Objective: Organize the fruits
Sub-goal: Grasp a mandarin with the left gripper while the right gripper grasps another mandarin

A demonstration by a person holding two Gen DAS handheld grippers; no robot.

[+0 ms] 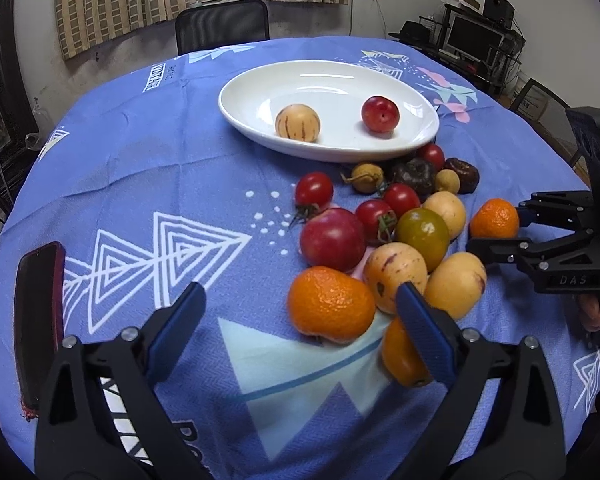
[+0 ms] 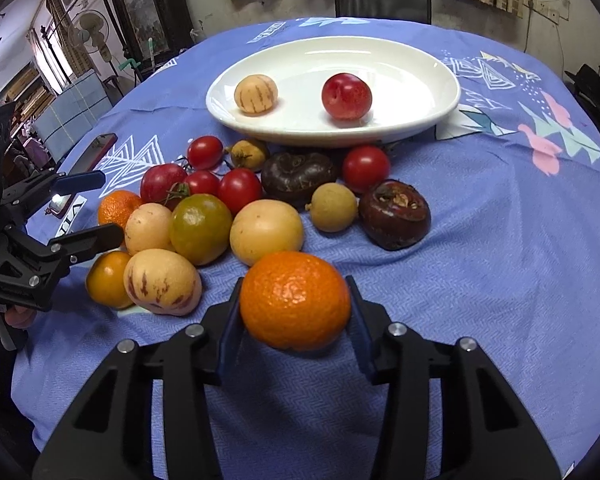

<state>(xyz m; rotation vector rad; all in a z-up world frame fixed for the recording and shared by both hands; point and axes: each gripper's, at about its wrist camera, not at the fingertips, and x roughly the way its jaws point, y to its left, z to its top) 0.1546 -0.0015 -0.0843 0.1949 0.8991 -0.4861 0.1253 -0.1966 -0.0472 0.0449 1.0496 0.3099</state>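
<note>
Right gripper (image 2: 296, 312): your pads pinch the mandarin (image 2: 295, 300).
Left gripper (image 1: 300, 320): spread, empty.
Carry: lift clear, set inside plate (image 2: 440, 108) rim.

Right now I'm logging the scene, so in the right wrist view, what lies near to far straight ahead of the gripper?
Right gripper → orange → pale yellow fruit → dark purple fruit → white plate → black chair.

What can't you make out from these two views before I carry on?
- Right gripper: the tangerine fills its jaws in the right wrist view; pad contact is hidden behind the fruit.
- Small orange fruit: left wrist view, partly covered by a blue pad.
- Phone: its lower end is hidden by the left gripper frame.
</note>
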